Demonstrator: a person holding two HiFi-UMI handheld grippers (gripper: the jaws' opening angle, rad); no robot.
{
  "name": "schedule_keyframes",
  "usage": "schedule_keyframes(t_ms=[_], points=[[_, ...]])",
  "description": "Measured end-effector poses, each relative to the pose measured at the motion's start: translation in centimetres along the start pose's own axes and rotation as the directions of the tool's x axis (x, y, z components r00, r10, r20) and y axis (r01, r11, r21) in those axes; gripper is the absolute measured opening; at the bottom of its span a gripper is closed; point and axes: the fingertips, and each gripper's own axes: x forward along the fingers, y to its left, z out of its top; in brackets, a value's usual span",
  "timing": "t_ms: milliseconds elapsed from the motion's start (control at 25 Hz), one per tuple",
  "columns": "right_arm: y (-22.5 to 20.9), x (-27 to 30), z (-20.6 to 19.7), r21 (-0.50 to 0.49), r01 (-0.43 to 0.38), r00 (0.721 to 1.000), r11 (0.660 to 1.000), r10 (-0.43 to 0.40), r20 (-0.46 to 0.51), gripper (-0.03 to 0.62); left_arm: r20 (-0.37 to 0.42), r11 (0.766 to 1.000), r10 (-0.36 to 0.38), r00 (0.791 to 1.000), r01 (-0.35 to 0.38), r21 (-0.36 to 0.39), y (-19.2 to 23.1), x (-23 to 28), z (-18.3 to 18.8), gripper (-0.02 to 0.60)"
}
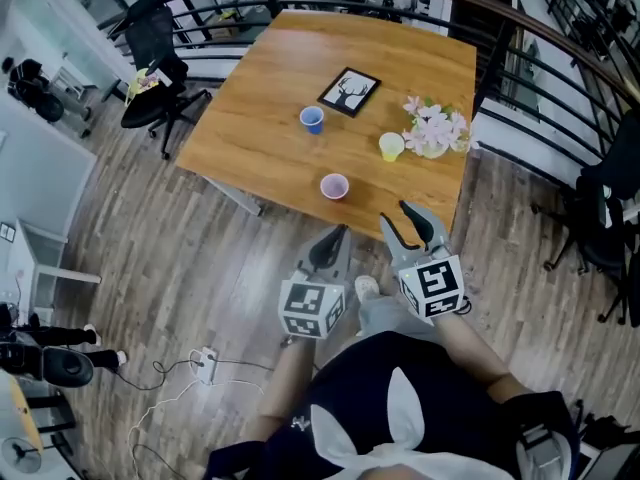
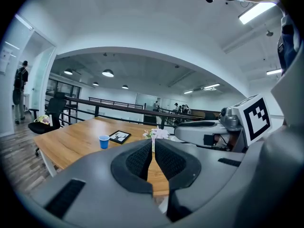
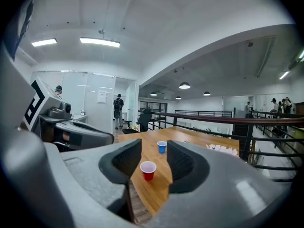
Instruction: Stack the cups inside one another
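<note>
A wooden table [image 1: 260, 138] stands on plank flooring inside a black railing [image 1: 495, 68] and fills the upper middle of the head view. Three small cups stand upright on it, well apart from one another and none nested. The blue cup [image 1: 312, 119] is near the table's centre, just to the lower left of a framed deer picture [image 1: 349, 92]. The yellow cup [image 1: 391, 146] is to its right, just beside a bunch of pale pink flowers [image 1: 436, 128]. The red cup [image 1: 334, 186], white inside, stands nearest the table's lower edge.

You hold both grippers low in the frame, just off that edge and touching no cup. Your left gripper [image 1: 335, 233] has its jaws closed, the pads meeting at the tips with nothing between them. Your right gripper [image 1: 395, 213] has its jaws apart and empty; in the right gripper view the red and blue cups show through the gap, standing farther off on the table
</note>
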Motion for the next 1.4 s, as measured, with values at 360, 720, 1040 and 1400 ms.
schedule_keyframes(t_ms=[360,720,1040,1400], points=[[-4.6,5.7,-0.2,0.038,0.049,0.999,0.998,-0.048,-0.023,0.270,-0.022,1.000,0.008,1.000,-0.008,0.015,4.0,4.6,1.1,0.033],[-8.7,10.8,-1.3,0.043,0.091,0.994,0.995,-0.088,-0.062,0.291,-0.034,0.999,0.028,0.999,-0.028,0.016,7.5,9.1,2.1,0.032],[-12.0,14.8,-3.8,0.038,0.104,0.987,0.994,-0.099,-0.124,0.291,-0.042,0.997,0.073,0.996,-0.072,0.014,10.3,12.4,2.2,0.032],[-13.6,18.0,-7.2,0.075,0.139,0.972,0.987,-0.121,-0.202,0.293,-0.087,0.996,0.092,0.992,-0.092,0.000,12.7,13.7,1.2,0.032]])
